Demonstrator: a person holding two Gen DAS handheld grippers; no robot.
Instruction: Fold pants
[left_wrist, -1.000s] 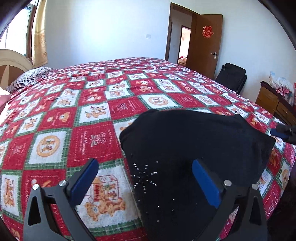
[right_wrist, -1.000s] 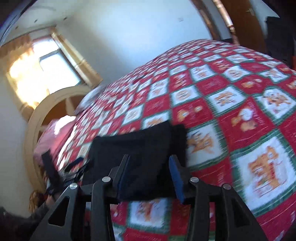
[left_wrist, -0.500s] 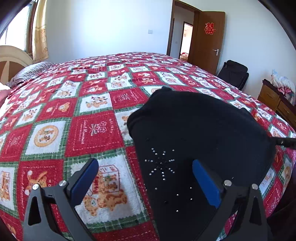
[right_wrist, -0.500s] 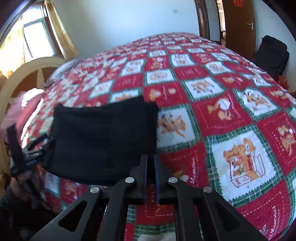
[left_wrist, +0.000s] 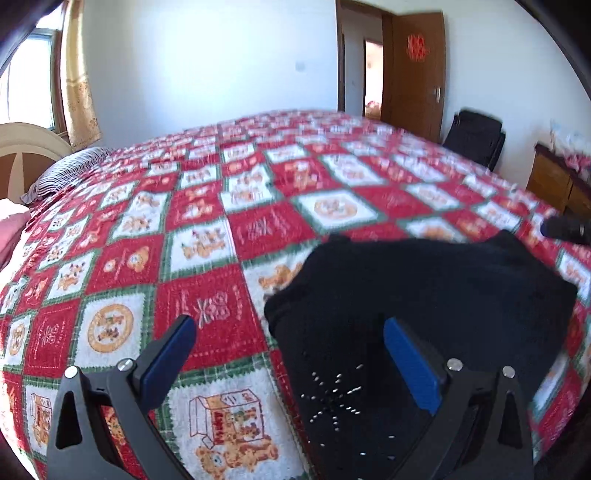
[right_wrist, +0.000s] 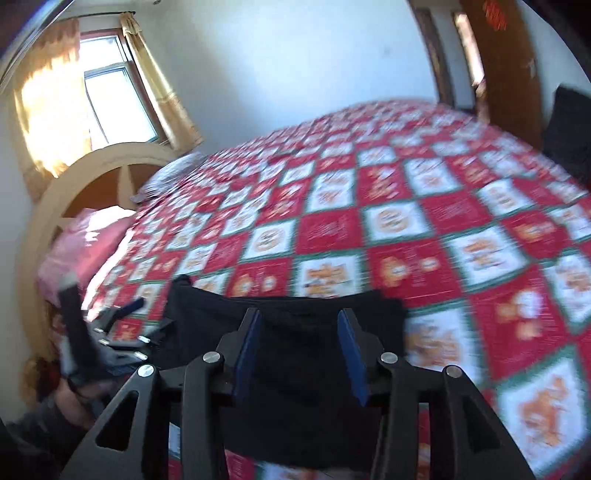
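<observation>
The left gripper (left_wrist: 290, 341) stands wide open, its blue pads (left_wrist: 412, 365) far apart and closed on nothing. Under its right pad and between the two lies the near left part of the pants (left_wrist: 424, 291), a black folded bundle flat on the quilt (left_wrist: 207, 254); a small star of silver studs (left_wrist: 334, 397) shows on the cloth just inside that pad. The left pad hangs over bare quilt, beside the bundle's left edge.

The right gripper (right_wrist: 301, 345) is about half open, and its jaws have just been opening. The pants (right_wrist: 295, 354) lie beneath and between the pads (right_wrist: 352, 356); the pads do not press on the cloth, though whether their tips brush it cannot be told through the blur. From this side the bundle runs left of the tongs toward the other gripper (right_wrist: 122, 332), which shows small at the bundle's far end with a hand (right_wrist: 74, 398) under it. In the left view the tip of the right gripper (left_wrist: 565, 229) peeks in at the right edge, just past the bundle's far corner.

Beyond both tongs the red, white and green quilt runs on over the bed. Farther off to the left are a striped pillow (left_wrist: 62, 170), a pale curved headboard (right_wrist: 92, 173) and a curtained window (right_wrist: 118, 103). Farther off to the right are a brown door (left_wrist: 417, 70), a black bag (left_wrist: 476, 136) and a wooden dresser (left_wrist: 554, 181).
</observation>
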